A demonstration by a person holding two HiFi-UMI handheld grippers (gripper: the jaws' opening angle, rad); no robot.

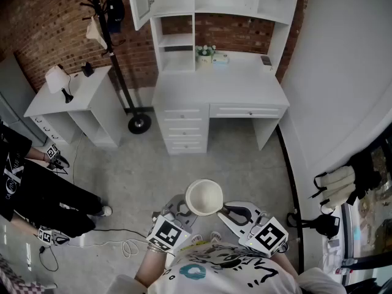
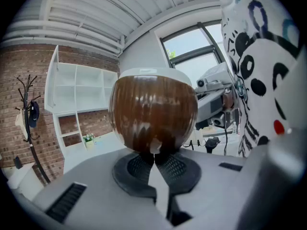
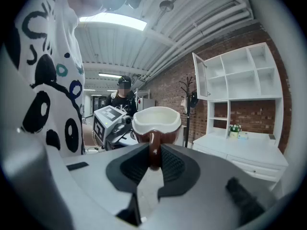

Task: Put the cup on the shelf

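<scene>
A cup (image 1: 204,196), white inside and glossy brown outside, hangs between my two grippers just in front of my chest, above the grey floor. My right gripper (image 1: 228,211) is shut on its brown handle (image 3: 153,150), with the white rim of the cup (image 3: 156,121) just beyond the pads. My left gripper (image 1: 184,208) is shut at the foot of the cup (image 2: 153,114), whose round brown body fills that view above the left gripper (image 2: 154,158). The white shelf unit (image 1: 214,5) stands on a white desk (image 1: 245,84) against the brick wall, well ahead of me.
A small flower pot (image 1: 205,52) sits on the desk. A black coat rack (image 1: 110,41) and a low white side table (image 1: 86,103) with a lamp stand to the left. A person in black (image 1: 24,182) stands at the left edge. Cables (image 1: 122,244) lie on the floor.
</scene>
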